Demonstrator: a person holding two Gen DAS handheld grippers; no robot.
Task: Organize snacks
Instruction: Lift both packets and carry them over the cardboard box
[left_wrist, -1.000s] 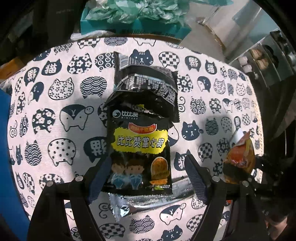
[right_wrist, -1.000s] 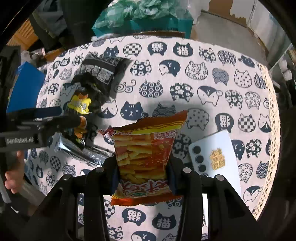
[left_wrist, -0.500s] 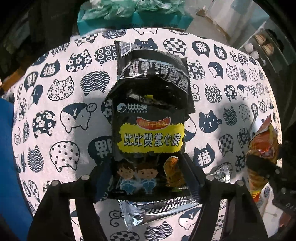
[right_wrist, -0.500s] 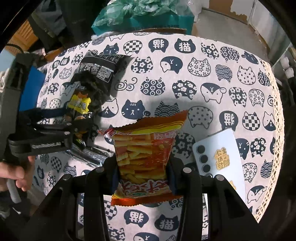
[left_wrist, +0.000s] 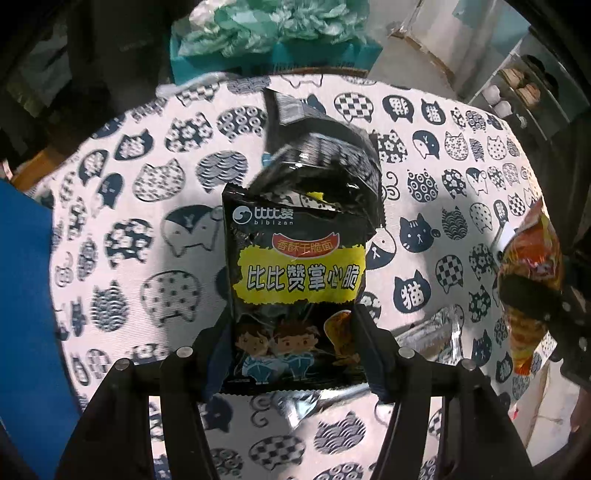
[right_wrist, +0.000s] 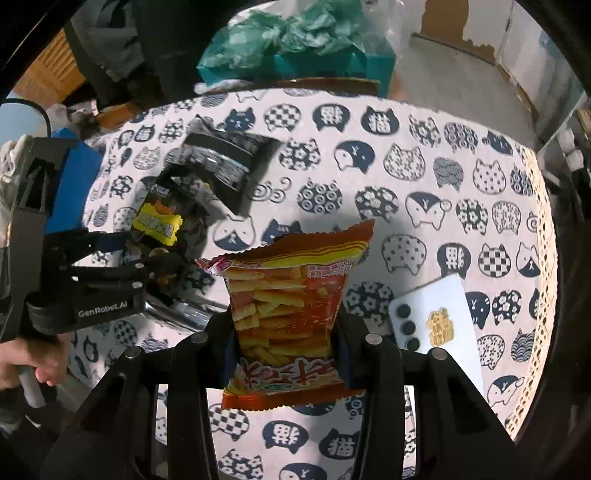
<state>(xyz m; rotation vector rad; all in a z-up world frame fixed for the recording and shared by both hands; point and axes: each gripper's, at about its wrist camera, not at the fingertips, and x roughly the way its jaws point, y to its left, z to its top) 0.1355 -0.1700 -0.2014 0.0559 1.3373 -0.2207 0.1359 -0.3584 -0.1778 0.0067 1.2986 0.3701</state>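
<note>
While left gripper (left_wrist: 295, 347) jaws, just closing, pinch black pack (left_wrist: 297, 291) at frame centre, right gripper (right_wrist: 286, 343) clamps orange pack (right_wrist: 291, 314) lower centre. Second black pack (left_wrist: 325, 162) lies on cloth (left_wrist: 147, 177) above.

Glossy foil snack packets (left_wrist: 299, 273), woven cloth tablecloth (left_wrist: 155, 206)

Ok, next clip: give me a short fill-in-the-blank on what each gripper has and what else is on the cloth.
1. The left gripper is closed on a ____ snack pack with a yellow label.
2. The right gripper holds an ____ pack of sticks.
3. The white phone lies face ____ on the cloth.
4. The cloth is printed with ____ heads.

Missing words: black; orange; down; cat
</note>
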